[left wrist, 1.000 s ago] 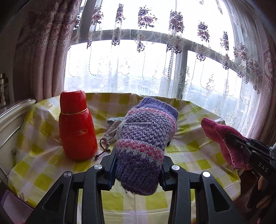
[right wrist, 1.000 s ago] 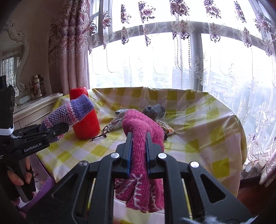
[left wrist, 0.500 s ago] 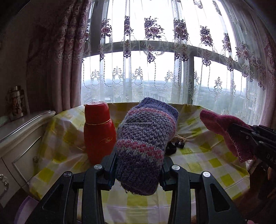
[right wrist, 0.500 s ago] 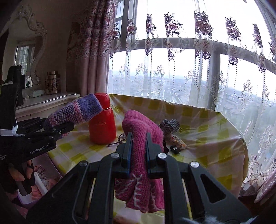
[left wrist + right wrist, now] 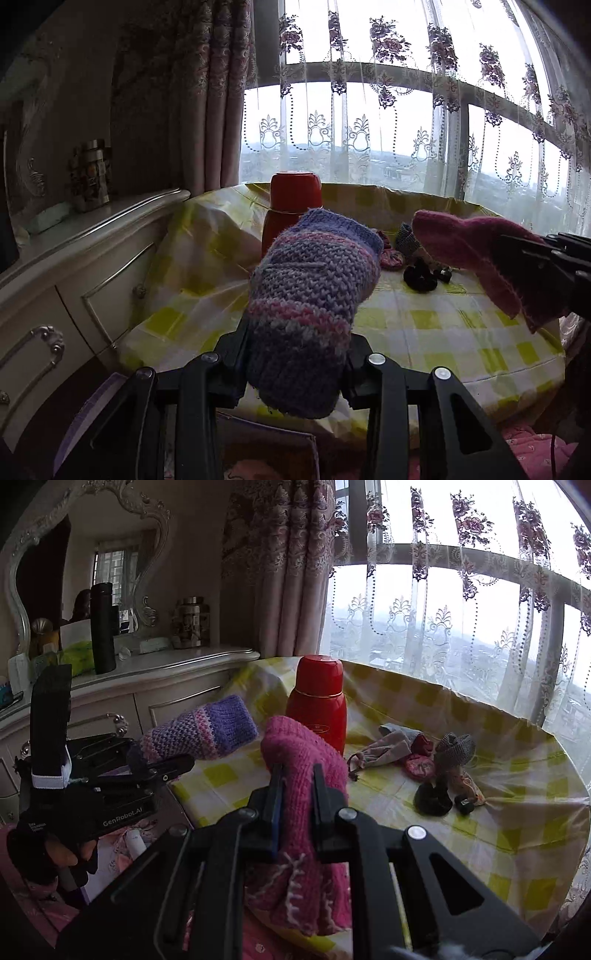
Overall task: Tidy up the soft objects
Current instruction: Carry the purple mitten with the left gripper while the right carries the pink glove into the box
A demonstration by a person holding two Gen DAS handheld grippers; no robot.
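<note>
My left gripper (image 5: pixel 295 332) is shut on a purple and pink striped knitted mitten (image 5: pixel 314 288), held up off the near left edge of the table; the same mitten (image 5: pixel 207 734) shows at the left of the right wrist view. My right gripper (image 5: pixel 297 775) is shut on a magenta knitted mitten (image 5: pixel 303 812), which also appears at the right of the left wrist view as the magenta mitten (image 5: pixel 476 251). Both mittens hang in the air, side by side and apart. On the table lie a grey drawstring pouch (image 5: pixel 388 747), a checked fabric piece (image 5: pixel 456 749) and a black scrunchie (image 5: pixel 432 799).
A red thermos (image 5: pixel 319 701) stands on the round table with a yellow checked cloth (image 5: pixel 517 834). A white dresser (image 5: pixel 74 266) with jars and a mirror stands to the left. Lace curtains (image 5: pixel 461 590) cover the window behind. A purple box (image 5: pixel 96 406) sits below the left gripper.
Both grippers have drawn back from the table and swung left with their mittens still held. The thermos and table now look farther off, and the dresser has come into view.
</note>
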